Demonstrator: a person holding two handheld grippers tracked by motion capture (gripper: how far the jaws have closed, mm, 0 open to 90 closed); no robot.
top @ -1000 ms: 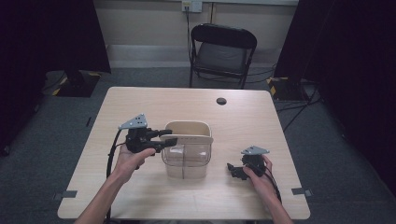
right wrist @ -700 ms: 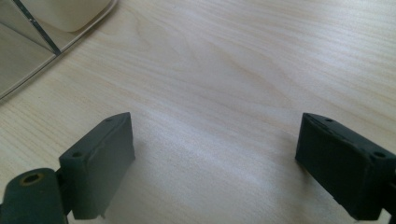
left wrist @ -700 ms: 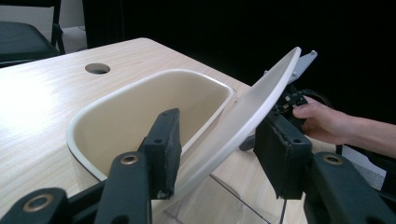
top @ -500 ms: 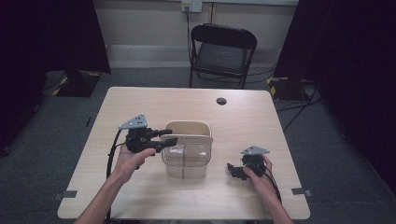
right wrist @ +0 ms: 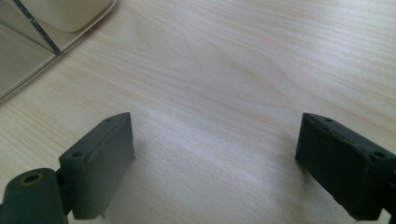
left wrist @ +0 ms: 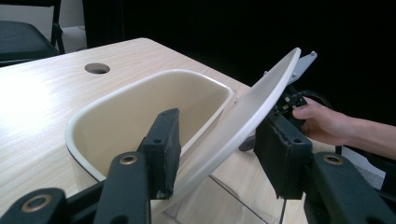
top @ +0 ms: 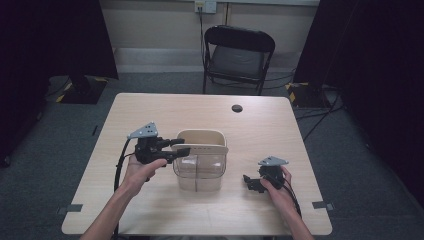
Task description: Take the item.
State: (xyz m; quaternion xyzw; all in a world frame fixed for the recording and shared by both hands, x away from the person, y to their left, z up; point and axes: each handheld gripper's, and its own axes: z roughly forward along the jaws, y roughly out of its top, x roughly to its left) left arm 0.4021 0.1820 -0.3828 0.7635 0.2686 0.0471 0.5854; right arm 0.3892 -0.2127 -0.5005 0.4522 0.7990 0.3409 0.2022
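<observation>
1. The work in hand is judged to be the handling of the lid (left wrist: 243,116) of a small bin (top: 200,160): a clear-walled container with a cream inner bucket, standing near the middle of the table (top: 150,110).

2. In the left gripper view the white lid is seen tilted, its low edge at the bin's rim and its high edge raised away from it. The left gripper (top: 181,147) is placed at the bin's left rim, and the lid's lower edge lies between its jaws, which stand apart; the near jaw appears to touch the lid, while the far jaw stands clear of it. Whether the lid is truly clamped cannot be told.

3. The right gripper (top: 248,182) is rested on the table to the right of the bin, well apart from it, held in the right hand (top: 277,190). Its jaws are spread wide over bare wood, with nothing between them.

4. The step is judged to be the opening or closing of the lid; which one cannot be decided.

5. For the next move, a steady hold on the lid's edge is called for, and the light bin may need to be braced by the right gripper so that it is not tipped or dragged.

6. No brand, label or writing can be read on the bin, the lid or the table.
</observation>
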